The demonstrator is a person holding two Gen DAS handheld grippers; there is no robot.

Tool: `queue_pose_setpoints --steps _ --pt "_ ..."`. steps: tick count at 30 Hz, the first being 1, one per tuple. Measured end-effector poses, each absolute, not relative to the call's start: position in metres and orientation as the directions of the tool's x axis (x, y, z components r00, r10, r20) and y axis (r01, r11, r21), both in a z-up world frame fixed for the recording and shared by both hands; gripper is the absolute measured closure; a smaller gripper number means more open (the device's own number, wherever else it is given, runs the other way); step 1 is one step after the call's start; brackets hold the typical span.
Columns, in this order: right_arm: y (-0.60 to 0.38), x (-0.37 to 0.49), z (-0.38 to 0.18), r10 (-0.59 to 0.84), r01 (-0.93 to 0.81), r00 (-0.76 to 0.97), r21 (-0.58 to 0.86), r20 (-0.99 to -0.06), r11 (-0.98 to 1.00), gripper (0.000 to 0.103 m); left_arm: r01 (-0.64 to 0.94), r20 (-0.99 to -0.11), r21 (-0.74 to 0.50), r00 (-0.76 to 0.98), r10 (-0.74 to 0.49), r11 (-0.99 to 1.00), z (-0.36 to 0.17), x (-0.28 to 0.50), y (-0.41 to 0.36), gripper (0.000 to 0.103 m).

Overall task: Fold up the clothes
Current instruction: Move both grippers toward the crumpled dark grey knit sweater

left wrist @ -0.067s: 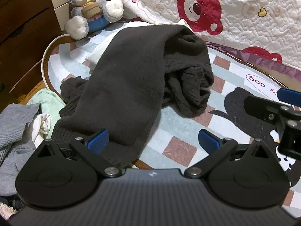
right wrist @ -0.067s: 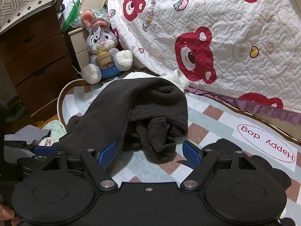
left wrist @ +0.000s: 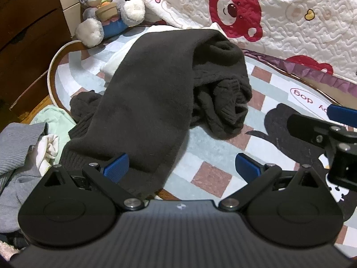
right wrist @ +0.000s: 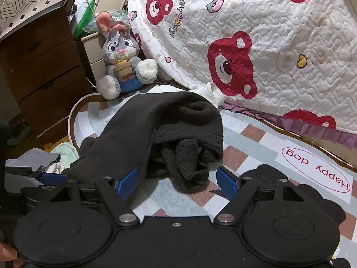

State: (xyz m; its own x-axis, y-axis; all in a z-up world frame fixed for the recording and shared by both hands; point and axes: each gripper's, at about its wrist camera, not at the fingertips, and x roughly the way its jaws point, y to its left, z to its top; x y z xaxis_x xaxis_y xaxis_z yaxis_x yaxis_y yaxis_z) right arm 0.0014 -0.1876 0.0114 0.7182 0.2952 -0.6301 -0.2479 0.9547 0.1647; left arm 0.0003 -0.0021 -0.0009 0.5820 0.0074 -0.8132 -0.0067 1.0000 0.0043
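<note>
A dark brown knit sweater (left wrist: 151,102) lies crumpled on the patterned rug (left wrist: 214,151), one smooth panel stretched toward me and a bunched heap at its right. In the right wrist view the same sweater (right wrist: 138,134) sits ahead, its ribbed folds drooping near the middle. My left gripper (left wrist: 180,167) is open, with the sweater's near hem lying just past its left blue pad (left wrist: 117,166). My right gripper (right wrist: 177,182) is open too, nothing between its fingers, hovering in front of the bunched part. The right gripper (left wrist: 334,129) also shows at the right edge of the left wrist view.
A plush rabbit (left wrist: 107,6) sits at the rug's far left corner. A quilted bear-print bedspread (left wrist: 279,17) hangs along the back. Grey and pale green clothes (left wrist: 24,143) are piled at the left. A brown dresser (right wrist: 38,76) stands at far left.
</note>
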Motion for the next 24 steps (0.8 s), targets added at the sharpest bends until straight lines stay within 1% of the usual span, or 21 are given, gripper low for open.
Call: queue_pose_setpoints --steps 13,24 --pt "-0.19 0.002 0.007 0.292 -0.237 0.711 0.172 -0.64 0.956 0.02 0.014 -0.821 -0.036 0.57 -0.038 0.999 -0.006 0.002 -0.013 0.0" --pt "-0.191 0.004 0.004 0.29 -0.229 0.705 0.179 -0.648 0.957 0.02 0.012 -0.82 -0.043 0.571 -0.042 0.999 -0.007 0.002 -0.013 0.0"
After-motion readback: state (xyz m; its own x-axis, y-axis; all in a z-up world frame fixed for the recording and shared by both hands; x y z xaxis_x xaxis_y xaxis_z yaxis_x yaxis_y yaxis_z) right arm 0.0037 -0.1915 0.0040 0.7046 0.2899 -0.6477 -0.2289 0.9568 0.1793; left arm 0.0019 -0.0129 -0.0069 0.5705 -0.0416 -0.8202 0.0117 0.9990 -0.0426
